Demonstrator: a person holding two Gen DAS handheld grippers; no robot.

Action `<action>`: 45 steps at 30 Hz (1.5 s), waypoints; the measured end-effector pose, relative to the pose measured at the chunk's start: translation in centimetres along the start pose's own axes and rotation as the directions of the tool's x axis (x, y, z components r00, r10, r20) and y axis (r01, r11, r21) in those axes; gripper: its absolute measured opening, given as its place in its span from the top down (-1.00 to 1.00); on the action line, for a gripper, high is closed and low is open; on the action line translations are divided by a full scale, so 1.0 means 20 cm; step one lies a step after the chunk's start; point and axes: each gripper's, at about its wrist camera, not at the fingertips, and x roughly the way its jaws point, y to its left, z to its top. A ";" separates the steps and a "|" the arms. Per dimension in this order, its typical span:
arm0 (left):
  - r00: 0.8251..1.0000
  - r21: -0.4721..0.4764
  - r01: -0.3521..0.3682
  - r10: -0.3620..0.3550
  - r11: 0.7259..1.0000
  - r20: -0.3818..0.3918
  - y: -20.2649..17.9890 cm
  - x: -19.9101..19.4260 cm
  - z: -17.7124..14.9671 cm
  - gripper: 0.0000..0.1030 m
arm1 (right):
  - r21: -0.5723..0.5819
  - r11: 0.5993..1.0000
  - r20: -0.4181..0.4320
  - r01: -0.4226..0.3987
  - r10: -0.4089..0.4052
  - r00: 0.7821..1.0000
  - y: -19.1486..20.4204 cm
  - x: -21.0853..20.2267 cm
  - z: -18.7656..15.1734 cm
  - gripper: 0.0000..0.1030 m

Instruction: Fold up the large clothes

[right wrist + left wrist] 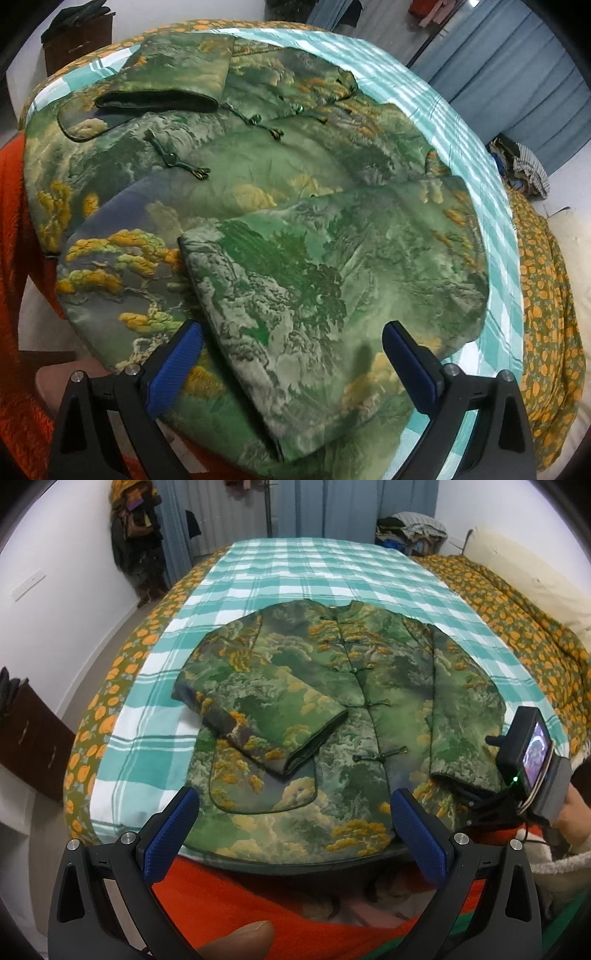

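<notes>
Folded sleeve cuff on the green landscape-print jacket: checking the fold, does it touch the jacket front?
Touching: the left wrist view shows the cuff lying flat on the jacket front.

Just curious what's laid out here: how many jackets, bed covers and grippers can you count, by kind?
Jacket: 1
Checked cover: 1
Orange-flowered cover: 1
Grippers: 2, left gripper and right gripper, both open and holding nothing
Total: 5

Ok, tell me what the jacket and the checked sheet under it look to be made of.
Jacket: looks like woven brocade, slightly glossy, with a raised green-and-gold landscape pattern and knotted cord fastenings; thick edges suggest padding. Checked sheet: looks like matte woven cotton, with soft wrinkles; exact fibre can't be told.
</notes>
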 end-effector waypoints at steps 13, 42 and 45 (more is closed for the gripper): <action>1.000 0.024 0.003 -0.003 1.000 -0.008 -0.02 0.00 0.00 -0.99 | -0.024 1.000 -0.029 0.000 -0.001 1.000 0.04 0.04 0.00 -0.93; 1.000 0.021 0.012 -0.011 1.000 -0.013 -0.03 0.01 -0.02 -0.99 | 0.101 0.978 -0.023 -0.184 0.187 0.982 -0.01 0.00 -0.01 0.63; 1.000 0.015 0.013 -0.013 1.000 -0.011 -0.02 0.01 -0.02 -0.99 | 0.131 0.974 0.015 -0.185 0.185 0.983 -0.03 -0.09 0.00 0.77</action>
